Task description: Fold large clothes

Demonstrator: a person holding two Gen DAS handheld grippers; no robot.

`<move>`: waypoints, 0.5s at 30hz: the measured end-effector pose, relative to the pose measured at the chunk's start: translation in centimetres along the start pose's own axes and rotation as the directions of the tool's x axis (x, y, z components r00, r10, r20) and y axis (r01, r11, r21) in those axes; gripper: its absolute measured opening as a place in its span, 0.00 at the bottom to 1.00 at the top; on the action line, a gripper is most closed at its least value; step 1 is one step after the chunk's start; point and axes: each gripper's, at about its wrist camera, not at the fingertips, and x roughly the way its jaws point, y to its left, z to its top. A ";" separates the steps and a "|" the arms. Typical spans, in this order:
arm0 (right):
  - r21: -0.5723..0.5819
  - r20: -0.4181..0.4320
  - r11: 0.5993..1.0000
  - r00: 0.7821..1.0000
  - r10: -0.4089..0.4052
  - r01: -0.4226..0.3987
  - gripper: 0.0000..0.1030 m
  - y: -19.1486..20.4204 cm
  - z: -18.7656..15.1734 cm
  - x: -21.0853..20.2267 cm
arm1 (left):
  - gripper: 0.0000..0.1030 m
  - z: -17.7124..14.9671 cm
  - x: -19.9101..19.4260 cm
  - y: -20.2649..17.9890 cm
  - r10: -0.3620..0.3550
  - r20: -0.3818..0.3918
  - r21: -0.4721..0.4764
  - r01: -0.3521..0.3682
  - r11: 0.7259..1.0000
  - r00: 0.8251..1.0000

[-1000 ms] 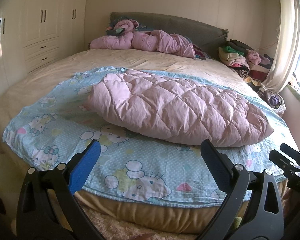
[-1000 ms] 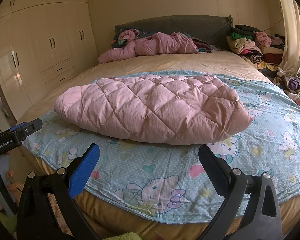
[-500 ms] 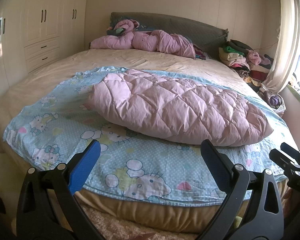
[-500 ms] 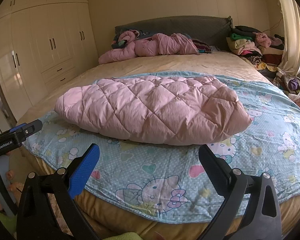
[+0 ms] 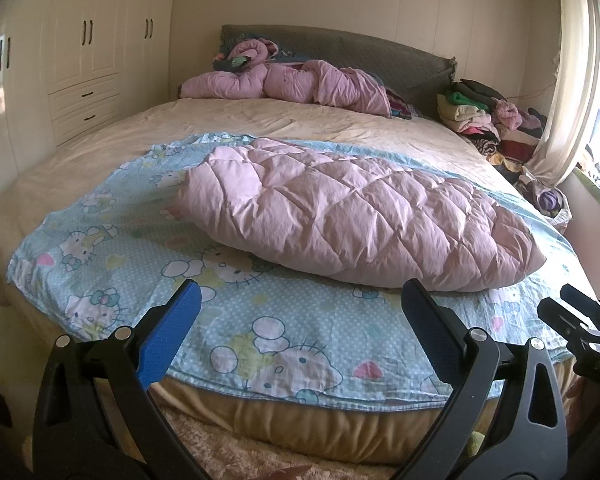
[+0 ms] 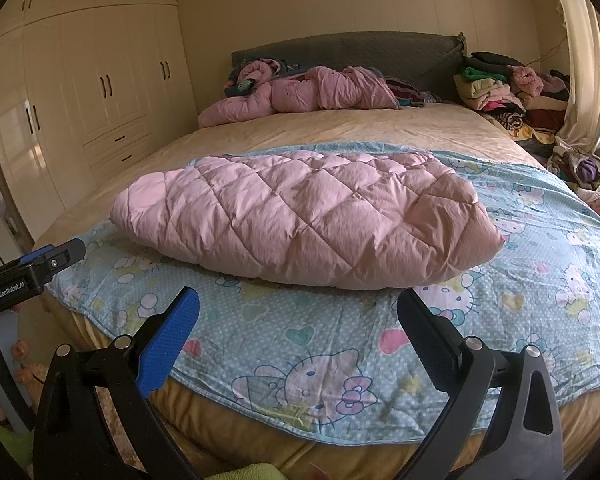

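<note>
A pink quilted garment (image 5: 356, 216) (image 6: 308, 216) lies folded into a long puffy bundle across a blue cartoon-print sheet (image 5: 236, 328) (image 6: 324, 344) on the bed. My left gripper (image 5: 300, 304) hangs open in front of the bed's near edge, below the bundle, holding nothing. My right gripper (image 6: 300, 312) is open too, empty, just short of the bundle's near side. Each gripper shows at the other view's edge: the right one (image 5: 580, 332) at the lower right, the left one (image 6: 28, 276) at the left.
A second pink padded garment (image 5: 284, 84) is heaped by the grey headboard (image 5: 400, 56). Stacked clothes (image 5: 488, 120) pile at the bed's far right beside a curtain (image 5: 572, 80). White wardrobes (image 6: 80, 100) line the left wall. A shaggy rug (image 5: 228, 452) lies below.
Both views have shifted only slightly; the bundle sits a little lower in the right wrist view. Grippers stay open and the garment has not moved.
</note>
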 end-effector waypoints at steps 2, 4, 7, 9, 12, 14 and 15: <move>0.003 -0.002 1.000 1.000 0.000 0.000 0.96 0.0 0.0 0.1 | 0.91 0.0 0.0 0.1 0.001 0.000 0.000 -0.001 1.000 1.000; 0.002 -0.005 1.000 1.000 0.000 0.000 0.96 0.0 -0.1 0.0 | 0.91 -0.1 0.0 -0.1 0.002 -0.001 0.000 -0.002 1.000 1.000; 0.000 -0.005 1.000 1.000 0.000 0.000 0.96 0.1 -0.1 0.0 | 0.91 -0.1 -0.1 0.0 0.002 -0.001 0.002 -0.002 1.000 1.000; 0.000 -0.002 1.000 1.000 -0.002 0.002 0.96 0.1 -0.1 0.0 | 0.91 -0.1 -0.1 0.0 0.002 -0.001 0.001 -0.002 1.000 1.000; 0.000 -0.003 1.000 1.000 -0.003 0.003 0.96 0.0 -0.2 0.0 | 0.91 -0.1 -0.1 0.1 0.001 -0.002 0.002 -0.001 1.000 1.000; 0.001 -0.005 1.000 1.000 -0.003 0.003 0.96 0.0 -0.2 0.0 | 0.91 -0.1 -0.1 0.1 0.001 -0.003 0.001 -0.001 1.000 1.000; 0.001 -0.006 1.000 1.000 -0.003 0.003 0.96 0.0 -0.2 0.0 | 0.91 -0.1 -0.1 -0.1 0.001 -0.002 0.002 -0.001 1.000 1.000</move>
